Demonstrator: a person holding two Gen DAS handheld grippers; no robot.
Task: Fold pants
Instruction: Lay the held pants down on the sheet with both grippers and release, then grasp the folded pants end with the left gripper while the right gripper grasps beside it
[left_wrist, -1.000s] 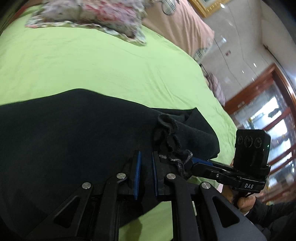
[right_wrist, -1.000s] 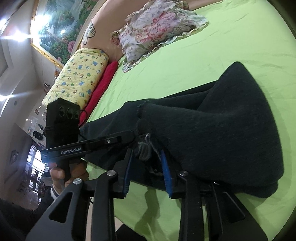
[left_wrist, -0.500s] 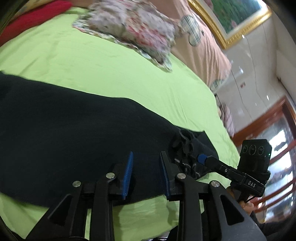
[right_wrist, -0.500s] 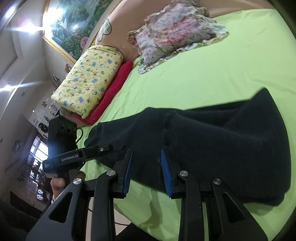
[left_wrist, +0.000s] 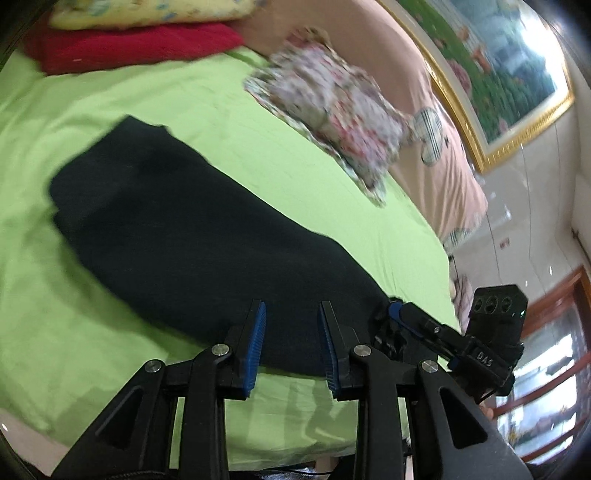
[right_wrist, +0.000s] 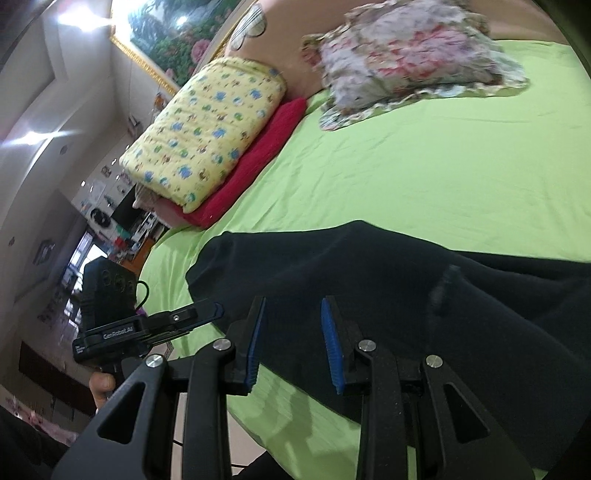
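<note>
Black pants (left_wrist: 192, 236) are laid flat on the green bed sheet (left_wrist: 155, 96), folded into a long dark strip. Left hand-held gripper (left_wrist: 291, 343) is seen with blue pads spread apart, nothing pinched; its jaws have just been opening, and the pants edge lies just ahead of and under the fingertips, not clamped. Right hand-held gripper (right_wrist: 293, 343) is likewise held with pads parted, empty, with the pants (right_wrist: 406, 295) lying just in front and to its right. In the left wrist view the right hand-held gripper (left_wrist: 397, 314) is seen to the right, its tip at the near end of the pants; whether it touches cannot be told. In the right wrist view the left hand-held gripper (right_wrist: 216, 310) is seen to the left at the pants' edge. Well beyond both: floral pillow (right_wrist: 413, 62), yellow patterned pillow (right_wrist: 210, 129) on red cushion (right_wrist: 255, 162), framed painting (left_wrist: 498, 70) on the wall
</note>
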